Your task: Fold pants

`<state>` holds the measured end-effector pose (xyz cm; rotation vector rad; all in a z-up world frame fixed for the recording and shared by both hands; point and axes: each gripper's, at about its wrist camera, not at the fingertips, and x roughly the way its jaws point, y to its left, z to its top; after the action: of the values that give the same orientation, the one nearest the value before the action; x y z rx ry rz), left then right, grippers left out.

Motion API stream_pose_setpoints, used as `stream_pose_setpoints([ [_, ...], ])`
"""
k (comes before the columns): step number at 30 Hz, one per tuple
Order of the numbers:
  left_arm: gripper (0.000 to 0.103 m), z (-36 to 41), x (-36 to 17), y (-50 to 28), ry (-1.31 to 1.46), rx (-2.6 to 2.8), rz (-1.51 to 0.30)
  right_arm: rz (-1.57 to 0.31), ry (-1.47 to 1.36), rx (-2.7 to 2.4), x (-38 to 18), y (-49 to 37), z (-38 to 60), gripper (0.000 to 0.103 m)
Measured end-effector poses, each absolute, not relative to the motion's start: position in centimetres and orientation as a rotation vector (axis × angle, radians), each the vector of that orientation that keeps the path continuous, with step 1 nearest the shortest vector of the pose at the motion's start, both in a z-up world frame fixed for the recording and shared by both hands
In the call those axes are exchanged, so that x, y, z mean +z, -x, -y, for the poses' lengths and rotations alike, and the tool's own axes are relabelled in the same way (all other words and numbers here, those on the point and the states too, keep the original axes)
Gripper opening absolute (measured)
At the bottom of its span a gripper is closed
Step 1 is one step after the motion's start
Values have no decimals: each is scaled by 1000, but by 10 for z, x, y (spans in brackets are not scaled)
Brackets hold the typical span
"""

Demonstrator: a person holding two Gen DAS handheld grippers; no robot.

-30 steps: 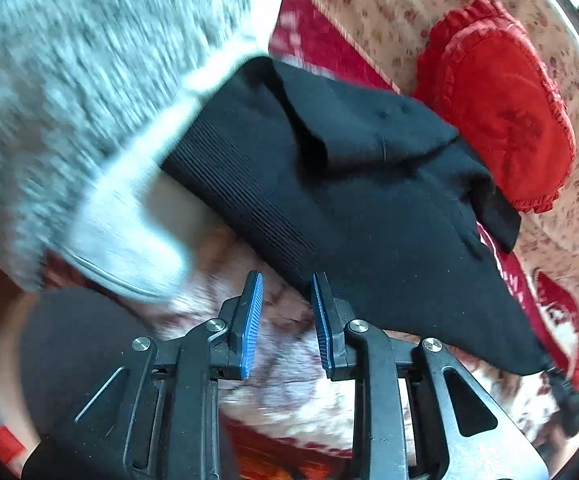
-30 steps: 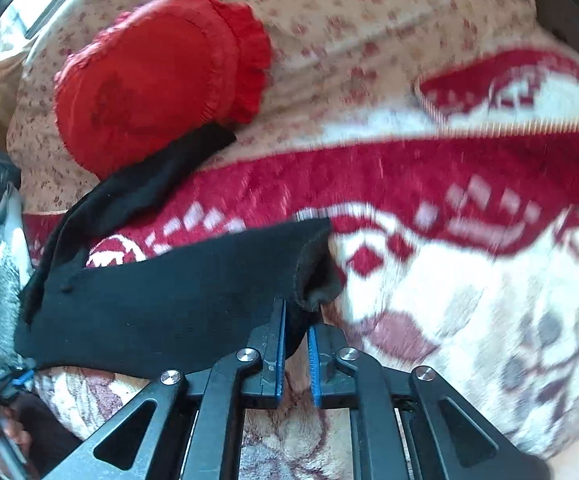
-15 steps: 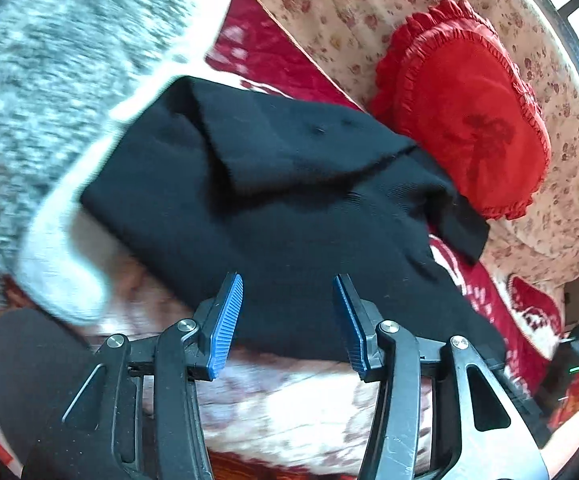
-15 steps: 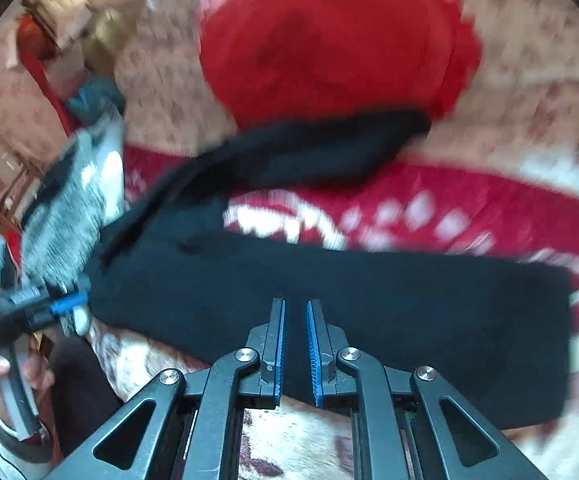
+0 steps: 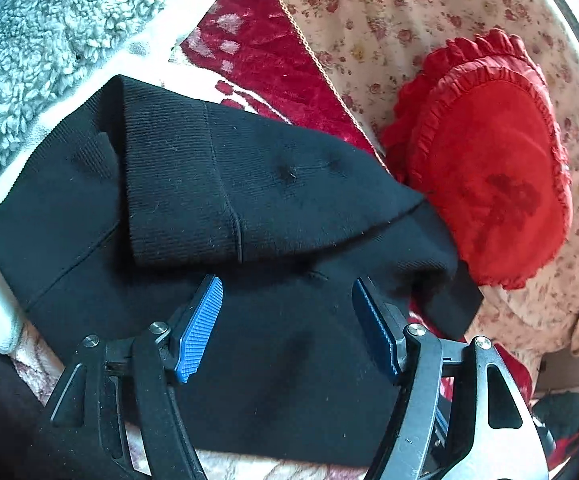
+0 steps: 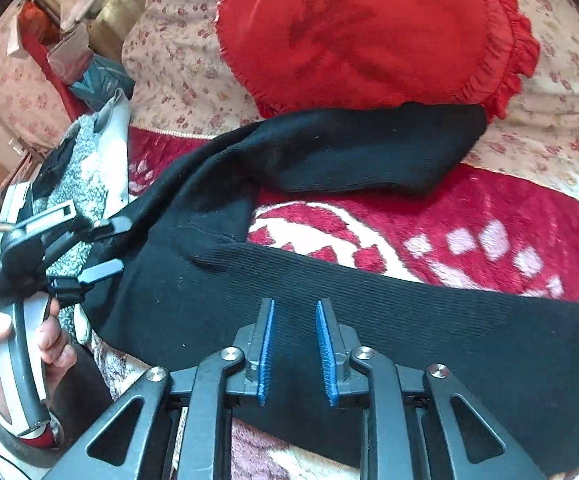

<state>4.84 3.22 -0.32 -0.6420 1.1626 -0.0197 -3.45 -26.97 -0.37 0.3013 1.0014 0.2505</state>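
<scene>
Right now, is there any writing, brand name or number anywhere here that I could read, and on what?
None readable.
black pants: no tag or print in view.
red cushion: only a dark blotch, no letters.
red and white blanket: woven shapes, no words.
left claw: tiny marks on its frame, too small to read.
</scene>
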Motion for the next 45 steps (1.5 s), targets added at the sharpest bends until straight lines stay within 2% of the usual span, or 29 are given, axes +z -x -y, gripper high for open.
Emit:
stream_pose_setpoints([
  [7,68,-30,-11,-54,663,12,-1178,-1008,-327,260,-7,29,271,23],
  [12,72,-25,-11,-49,730,-9,-1191,-1009,-346,260,-8,27,272,24],
  [13,77,-22,-10,-47,730,-18,-1188,-1010,-348,263,-8,26,271,25],
  [16,78,-21,-10,-53,719,-16,-1188,-1009,-345,268,-7,23,271,25],
  [24,78,-36,-11,-82,781,-1,-1183,-920,-269,287,27,-22,260,25],
  [26,77,-37,-13,-93,780,-4,-1187,-890,-225,305,39,-42,252,27],
  [28,76,-38,-15,-103,763,-22,-1196,-872,-128,342,47,-65,238,40],
  [34,75,-57,-13,-117,743,-22,-1181,-892,249,419,30,-122,189,40],
  [40,76,-61,-19,-129,721,-38,-1206,-935,385,544,1,-164,168,43],
  [44,76,-59,-21,-135,710,-48,-1212,-951,409,603,-16,-184,154,41],
  [45,75,-59,-21,-136,711,-54,-1214,-950,400,610,-20,-187,152,29],
])
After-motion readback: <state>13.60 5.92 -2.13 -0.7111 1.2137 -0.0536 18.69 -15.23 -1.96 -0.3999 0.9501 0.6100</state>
